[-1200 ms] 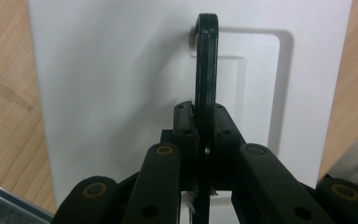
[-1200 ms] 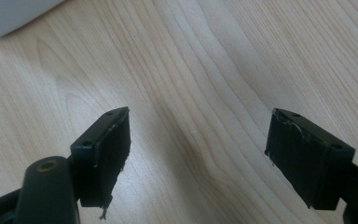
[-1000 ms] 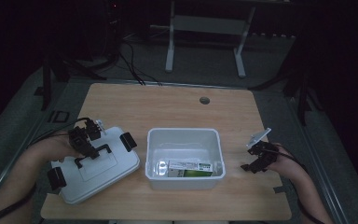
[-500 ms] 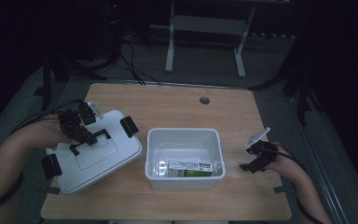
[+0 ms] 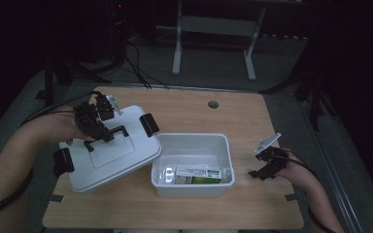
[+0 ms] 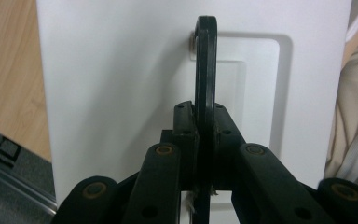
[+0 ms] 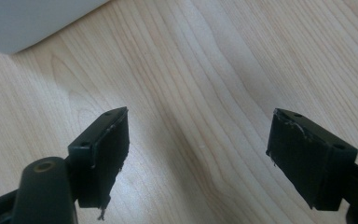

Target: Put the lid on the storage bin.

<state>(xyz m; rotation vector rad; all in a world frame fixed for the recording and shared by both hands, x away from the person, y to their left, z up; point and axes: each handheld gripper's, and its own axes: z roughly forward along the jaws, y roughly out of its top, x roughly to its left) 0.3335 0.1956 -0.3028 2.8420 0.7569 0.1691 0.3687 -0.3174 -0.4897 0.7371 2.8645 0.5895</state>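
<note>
White lid (image 5: pixel 108 153) hangs tilted by its black handle (image 6: pixel 205 70), left fingers (image 5: pixel 99 131) clamped on it; bin (image 5: pixel 192 164) sits at 3 o'clock of the lid, open, carton (image 5: pixel 197 174) inside; lid's long axis runs roughly 8-to-2, so it likely needs squaring over the bin; left hand nearer; right fingers (image 7: pixel 198 156) apart, empty, resting low over the surface (image 5: pixel 184 109) at 3 o'clock of the bin.

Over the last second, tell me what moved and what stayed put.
The left gripper, shut on the black handle of the white lid, has lifted the lid off the table and carried it up and toward the white bin, tilted, its near edge now close beside the bin. The right gripper stayed open over the table; the bin and the green and white carton inside did not move.
</note>
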